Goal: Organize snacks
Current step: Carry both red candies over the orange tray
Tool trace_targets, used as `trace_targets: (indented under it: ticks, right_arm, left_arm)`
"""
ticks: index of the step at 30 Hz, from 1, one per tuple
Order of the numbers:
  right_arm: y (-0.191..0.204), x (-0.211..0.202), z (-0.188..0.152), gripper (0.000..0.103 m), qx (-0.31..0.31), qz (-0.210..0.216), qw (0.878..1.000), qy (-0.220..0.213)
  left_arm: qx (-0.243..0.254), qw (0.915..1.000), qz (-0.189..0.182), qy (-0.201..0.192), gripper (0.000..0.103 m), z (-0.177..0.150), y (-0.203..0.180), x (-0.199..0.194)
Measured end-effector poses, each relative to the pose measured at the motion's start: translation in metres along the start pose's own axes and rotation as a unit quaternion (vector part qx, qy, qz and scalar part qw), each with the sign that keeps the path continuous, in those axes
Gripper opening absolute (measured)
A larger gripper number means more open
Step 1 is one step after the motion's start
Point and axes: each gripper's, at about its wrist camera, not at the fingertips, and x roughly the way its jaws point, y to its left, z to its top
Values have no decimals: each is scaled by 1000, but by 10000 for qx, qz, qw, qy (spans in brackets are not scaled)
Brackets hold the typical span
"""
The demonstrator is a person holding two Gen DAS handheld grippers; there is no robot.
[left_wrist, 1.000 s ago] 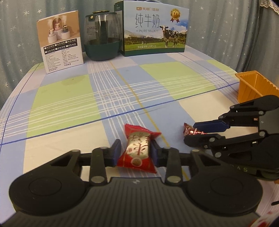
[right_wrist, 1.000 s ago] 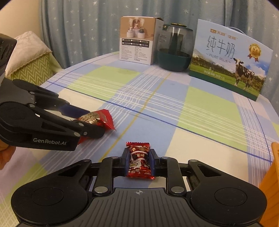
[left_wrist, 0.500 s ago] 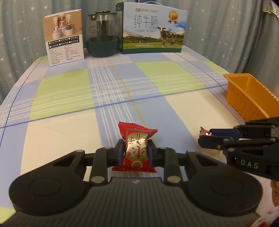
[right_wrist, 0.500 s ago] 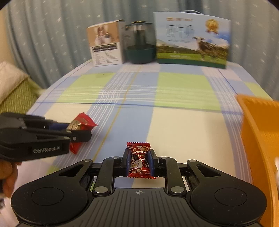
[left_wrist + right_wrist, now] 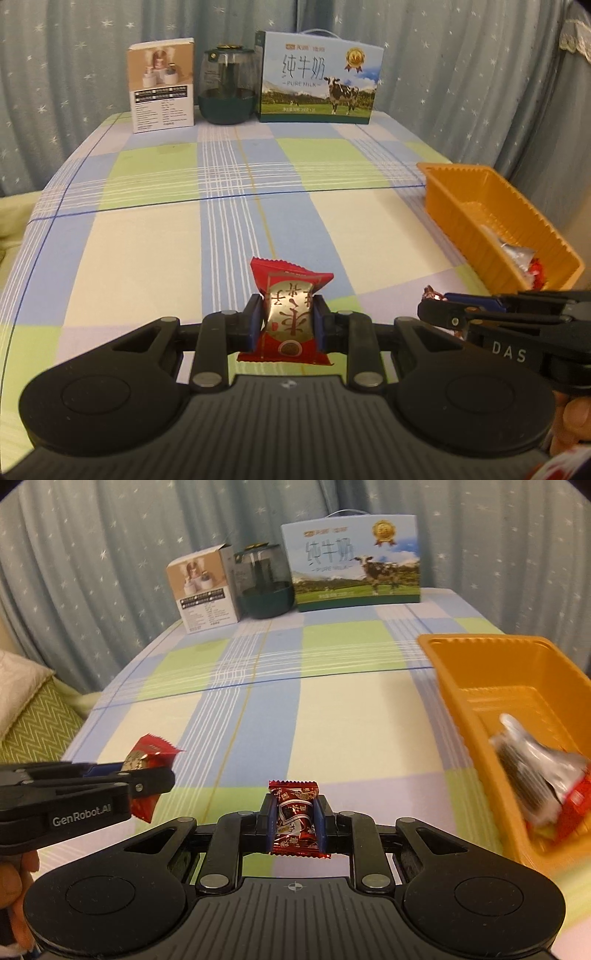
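A: What was gripped by the left gripper [image 5: 288, 325]?

B: A red snack packet with a gold label [image 5: 287, 320] was clamped between narrow jaws, held upright above the checked tabletop [image 5: 147, 236], its crimped upper edge standing clear of the pads.

A: And the right gripper [image 5: 295, 821]?

B: A smaller dark red candy [image 5: 295, 818] was pinched there, the jaws drawn in tight on both its sides, and it was likewise held off the cloth.

A: Were the two grippers seen side by side?

B: Yes. In the left wrist view the right gripper was seen at the right edge, with a twist of wrapper showing at its tip. In the right wrist view the left gripper was seen at the left edge, its red packet poking out past the fingers.

A: Where was the tray found?

B: An orange tray [image 5: 461, 686] was set at the right side of the tabletop, just beside the right gripper. A silver packet [image 5: 532, 768] and something red were lying inside it, blurred.

A: What was noted farther back?

B: A small white box [image 5: 162, 85], a dark glass jar [image 5: 227, 92] and a milk carton [image 5: 319, 77] were lined up at the far edge, before a starred curtain [image 5: 461, 74].
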Motion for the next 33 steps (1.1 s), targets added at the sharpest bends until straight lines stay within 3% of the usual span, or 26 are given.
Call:
trace_targets:
  ticks: [15, 33]
  right_arm:
    - [18, -72, -17, 21, 64, 26, 9997, -224]
    - [28, -120, -31, 21, 0, -54, 9992, -405]
  left_arm:
    - [-158, 9998, 79, -131, 25, -21, -22, -73]
    - [-130, 9994, 11, -319, 25, -36, -40, -120]
